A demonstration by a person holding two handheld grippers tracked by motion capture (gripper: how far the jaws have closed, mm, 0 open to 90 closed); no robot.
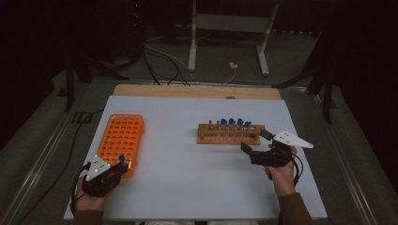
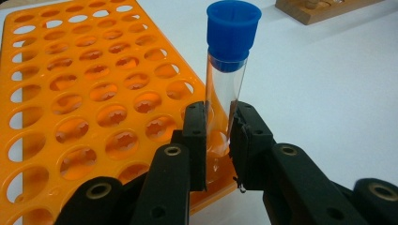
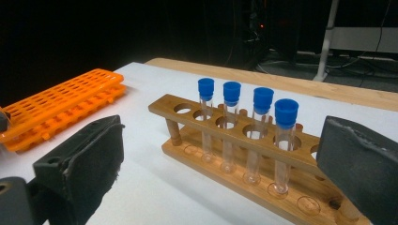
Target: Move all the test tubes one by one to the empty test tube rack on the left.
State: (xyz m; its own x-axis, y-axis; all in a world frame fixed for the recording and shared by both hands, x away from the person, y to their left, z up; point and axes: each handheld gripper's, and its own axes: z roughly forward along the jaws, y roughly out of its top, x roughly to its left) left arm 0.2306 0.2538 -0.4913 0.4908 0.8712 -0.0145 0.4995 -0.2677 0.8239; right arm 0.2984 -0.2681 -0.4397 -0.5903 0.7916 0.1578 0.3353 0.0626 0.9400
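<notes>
My left gripper is shut on a clear test tube with a blue cap. The tube stands upright at the near right corner of the orange rack. Its lower end is hidden between the pads, so I cannot tell whether it sits in a hole. My right gripper is open, just in front of the wooden rack, with nothing between its jaws. Several blue-capped tubes stand upright in that rack.
The racks rest on a white sheet over a wooden table. The orange rack's other holes look vacant. Cables and a metal stand lie on the dark floor beyond the table's far edge.
</notes>
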